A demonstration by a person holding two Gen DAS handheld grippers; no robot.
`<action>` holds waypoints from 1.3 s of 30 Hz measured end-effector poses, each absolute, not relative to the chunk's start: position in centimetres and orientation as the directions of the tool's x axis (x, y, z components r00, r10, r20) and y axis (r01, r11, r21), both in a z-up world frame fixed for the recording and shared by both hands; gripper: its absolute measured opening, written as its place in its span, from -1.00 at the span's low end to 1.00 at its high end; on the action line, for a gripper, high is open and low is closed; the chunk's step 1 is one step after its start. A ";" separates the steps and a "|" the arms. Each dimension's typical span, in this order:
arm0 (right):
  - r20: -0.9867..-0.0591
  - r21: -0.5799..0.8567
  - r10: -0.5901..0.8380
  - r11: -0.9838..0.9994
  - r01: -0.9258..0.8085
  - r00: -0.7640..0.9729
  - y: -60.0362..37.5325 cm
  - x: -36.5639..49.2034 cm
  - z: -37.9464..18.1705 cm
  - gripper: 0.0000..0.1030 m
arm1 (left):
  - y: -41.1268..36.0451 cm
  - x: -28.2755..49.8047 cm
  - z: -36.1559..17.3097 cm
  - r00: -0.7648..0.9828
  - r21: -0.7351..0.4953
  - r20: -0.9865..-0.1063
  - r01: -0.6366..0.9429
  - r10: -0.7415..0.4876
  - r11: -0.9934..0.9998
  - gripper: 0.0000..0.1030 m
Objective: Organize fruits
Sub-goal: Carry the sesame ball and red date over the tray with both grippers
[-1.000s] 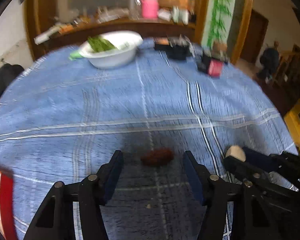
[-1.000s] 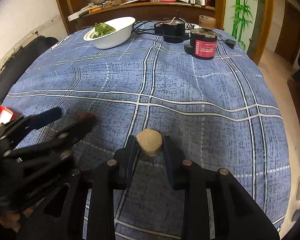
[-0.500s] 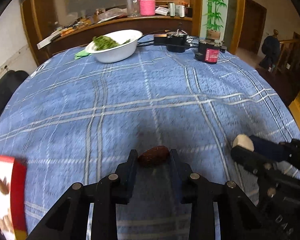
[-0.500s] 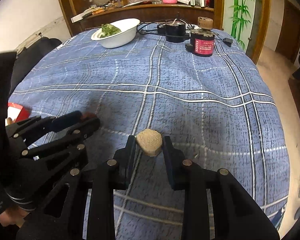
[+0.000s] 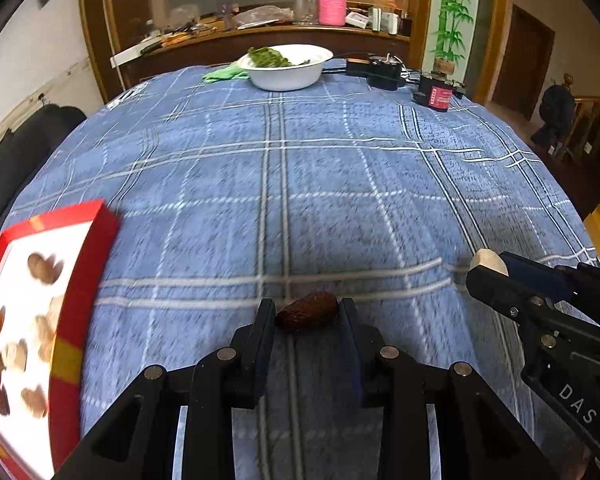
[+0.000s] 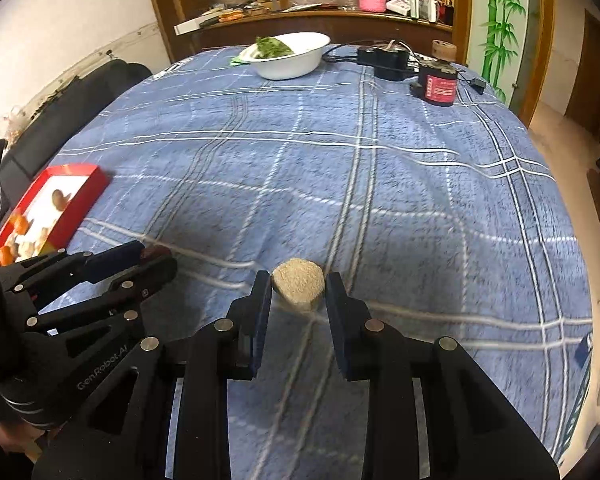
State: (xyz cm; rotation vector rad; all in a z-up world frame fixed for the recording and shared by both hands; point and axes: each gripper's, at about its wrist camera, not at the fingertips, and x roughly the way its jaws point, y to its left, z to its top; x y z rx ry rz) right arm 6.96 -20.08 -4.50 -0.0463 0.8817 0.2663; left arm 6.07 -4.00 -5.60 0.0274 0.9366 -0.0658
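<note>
Transport step, judging by both loads: left hand-held gripper [image 5: 306, 316] clamps a dark date [image 5: 308, 312] at lower centre, right hand-held gripper [image 6: 298, 290] pinches a tan nut [image 6: 299, 286]. Calls next for swinging toward the red tray [image 5: 84, 280] at lower left, releasing inside.

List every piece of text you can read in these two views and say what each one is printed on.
"DAS": on the right hand-held gripper, seen in the left wrist view; the rest runs out of frame.
"GenRobot.AI": on the left hand-held gripper, seen in the right wrist view.
Red label on the black canister: has print, too small to read.
Red box rim: yellow marks, blurred, unreadable.
</note>
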 end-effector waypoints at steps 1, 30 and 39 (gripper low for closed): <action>-0.767 0.070 0.215 0.965 -0.253 0.605 -19.8 6.6 -4.5 -0.50 | -3.6 5.6 -5.6 0.589 -0.014 -0.807 0.064 -0.049 0.998 -0.39; -0.740 0.027 0.367 0.853 -0.521 0.564 -6.6 0.5 -2.4 -0.49 | 9.2 -3.1 -2.5 0.649 -0.087 -0.759 -0.175 0.048 0.981 -0.40; -0.734 0.024 0.431 0.789 -0.614 0.526 -0.5 0.1 -1.8 -0.48 | 15.4 -4.1 -2.6 0.641 -0.096 -0.755 -0.317 0.138 0.944 -0.40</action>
